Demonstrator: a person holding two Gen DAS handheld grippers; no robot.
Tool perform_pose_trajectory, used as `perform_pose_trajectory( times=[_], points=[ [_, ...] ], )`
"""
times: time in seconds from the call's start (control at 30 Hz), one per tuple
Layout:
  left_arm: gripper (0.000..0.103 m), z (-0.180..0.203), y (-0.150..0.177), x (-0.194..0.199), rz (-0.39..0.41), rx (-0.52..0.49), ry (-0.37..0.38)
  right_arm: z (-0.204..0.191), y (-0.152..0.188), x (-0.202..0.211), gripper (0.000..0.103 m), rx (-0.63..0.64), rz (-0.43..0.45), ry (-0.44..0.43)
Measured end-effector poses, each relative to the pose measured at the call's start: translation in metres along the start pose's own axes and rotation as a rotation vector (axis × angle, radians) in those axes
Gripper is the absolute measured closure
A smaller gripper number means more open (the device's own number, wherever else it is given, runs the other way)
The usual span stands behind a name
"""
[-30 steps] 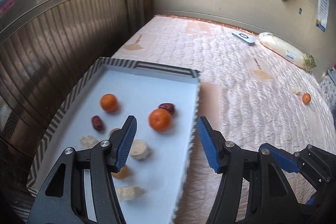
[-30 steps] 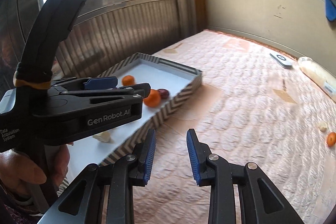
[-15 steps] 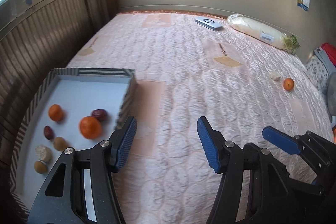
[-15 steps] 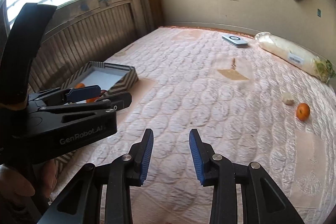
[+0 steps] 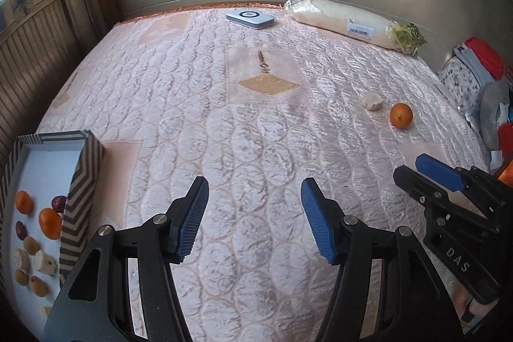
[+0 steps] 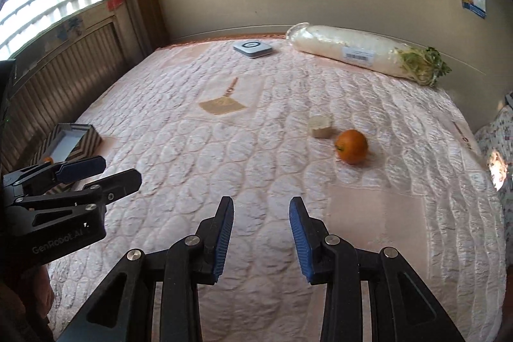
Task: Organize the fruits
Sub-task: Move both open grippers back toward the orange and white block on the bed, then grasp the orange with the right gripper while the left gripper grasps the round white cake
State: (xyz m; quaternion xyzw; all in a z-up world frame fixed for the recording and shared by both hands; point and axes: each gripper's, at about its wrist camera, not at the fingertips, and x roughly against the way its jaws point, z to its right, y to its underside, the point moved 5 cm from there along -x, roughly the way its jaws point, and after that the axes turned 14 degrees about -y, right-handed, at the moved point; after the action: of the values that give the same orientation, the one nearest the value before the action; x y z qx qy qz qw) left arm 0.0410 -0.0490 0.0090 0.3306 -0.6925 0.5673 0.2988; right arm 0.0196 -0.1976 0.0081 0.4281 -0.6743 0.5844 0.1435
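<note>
One orange [image 6: 351,146] lies on the pink quilted bed [image 6: 256,133] just beside one pale chunk [image 6: 320,126], well apart from the striped tray [image 5: 84,181] holding two oranges and two red dates, while both the left gripper [image 5: 255,215] and the right gripper [image 6: 260,234] hover empty, fingers apart.

"GenRobot.AI" printed white on left tongs [image 6: 57,181] body, "DAS" on right tongs [image 5: 449,191] body, barcode label on wrapped radish [image 6: 359,52], digits unreadable, wall posters illegible
</note>
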Motion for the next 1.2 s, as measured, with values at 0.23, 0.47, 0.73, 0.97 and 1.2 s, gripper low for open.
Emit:
perform_pose_trajectory(
  times=[0.23, 0.47, 0.73, 0.97, 1.2],
  points=[
    [0.043, 0.038, -0.023, -0.012, -0.014, -0.031, 0.047, 0.063, -0.017, -0.003, 0.063, -0.057, -0.006, 0.092],
    [0.043, 0.069, -0.047, -0.028, -0.025, -0.062, 0.063, 0.083, -0.034, -0.017, 0.062, -0.046, -0.008, 0.069],
    [0.043, 0.096, -0.070, -0.047, -0.057, -0.057, 0.092, 0.089, -0.042, -0.037, 0.074, -0.027, -0.047, 0.052],
    [0.043, 0.128, -0.086, -0.058, -0.089, -0.054, 0.141, 0.112, -0.051, -0.003, 0.074, -0.072, 0.010, 0.127],
    [0.043, 0.146, -0.092, -0.066, -0.102, -0.058, 0.158, 0.120, -0.051, 0.003, 0.074, -0.096, 0.020, 0.132]
  ],
)
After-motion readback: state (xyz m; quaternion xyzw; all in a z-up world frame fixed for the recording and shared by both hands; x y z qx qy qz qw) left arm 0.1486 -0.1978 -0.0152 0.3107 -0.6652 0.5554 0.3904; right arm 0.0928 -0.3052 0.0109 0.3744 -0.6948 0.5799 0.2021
